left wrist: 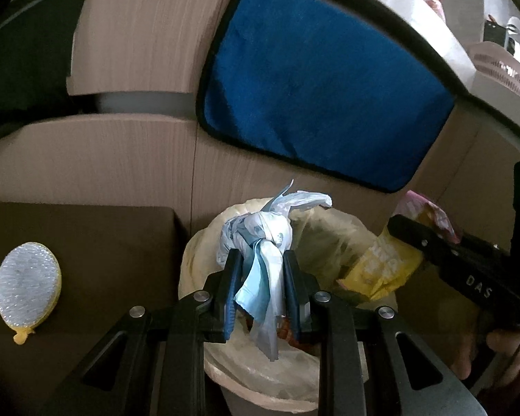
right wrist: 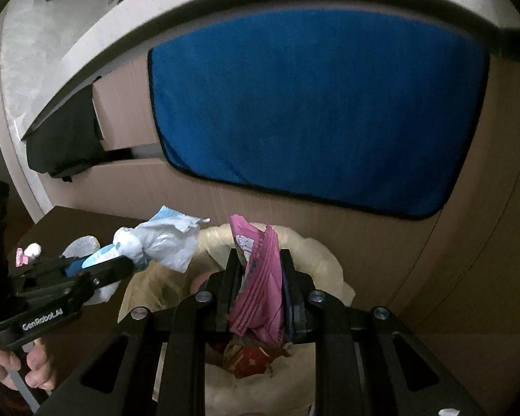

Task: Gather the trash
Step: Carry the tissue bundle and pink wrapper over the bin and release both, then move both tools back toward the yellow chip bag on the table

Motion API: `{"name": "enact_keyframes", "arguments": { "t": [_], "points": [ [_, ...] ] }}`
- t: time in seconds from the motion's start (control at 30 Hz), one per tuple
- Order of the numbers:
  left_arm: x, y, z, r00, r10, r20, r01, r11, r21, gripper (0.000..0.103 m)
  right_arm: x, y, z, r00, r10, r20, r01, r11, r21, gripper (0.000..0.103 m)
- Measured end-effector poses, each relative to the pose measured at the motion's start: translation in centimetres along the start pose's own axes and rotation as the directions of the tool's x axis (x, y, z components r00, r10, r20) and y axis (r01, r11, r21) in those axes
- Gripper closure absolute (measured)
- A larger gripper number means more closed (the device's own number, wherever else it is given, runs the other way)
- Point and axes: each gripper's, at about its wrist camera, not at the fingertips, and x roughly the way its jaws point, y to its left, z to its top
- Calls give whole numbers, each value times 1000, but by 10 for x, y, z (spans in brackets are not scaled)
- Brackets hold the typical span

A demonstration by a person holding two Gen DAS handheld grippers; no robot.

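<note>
- I read this as a home kitchen: pale wood-grain cabinet fronts point(left wrist: 138, 159) under a grey counter point(right wrist: 52, 45).
- Blue towel point(left wrist: 322, 90) hanging there, scrub sponge point(left wrist: 26, 286) (yellow-backed), lined bin point(left wrist: 260, 378).

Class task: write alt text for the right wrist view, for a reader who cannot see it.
The right tool grips a pink wrapper above a lined trash bin. At left, the left tool holds crumpled white-blue plastic; a blue towel hangs behind.
</note>
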Motion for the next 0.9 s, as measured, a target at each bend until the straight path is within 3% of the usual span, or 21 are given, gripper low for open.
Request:
{"name": "enact_keyframes", "arguments": {
  "t": [0.1,0.17,0.23,0.33,0.5,0.73,0.9],
  "points": [
    [6,3,-2,1000,-4,-7,4,1000,-13,79,6,-3,-3,1000,8,-14,-8,1000,23,82],
    [10,4,-2,999,-27,-19,27,1000,-13,66,8,-6,-4,1000,22,-20,-21,999,48,81],
    [15,8,0,996,-76,-36,75,997,-31,52,11,-10,-5,999,28,-28,-26,997,77,69],
    [12,13,4,994,-110,-22,108,992,-60,52,11,-16,-9,998,57,-27,-53,990,131,57],
    [-15,32,14,992,-123,21,124,986,-112,52,4,-15,-11,998,53,-18,-50,989,142,55],
    [-81,71,3,996,-37,86,47,992,-121,52,-20,4,-11,998,58,25,-60,990,126,55],
    [-139,104,-17,990,54,130,-38,991,-128,52,-38,39,-9,992,110,57,-115,988,99,54]
  ]
}}
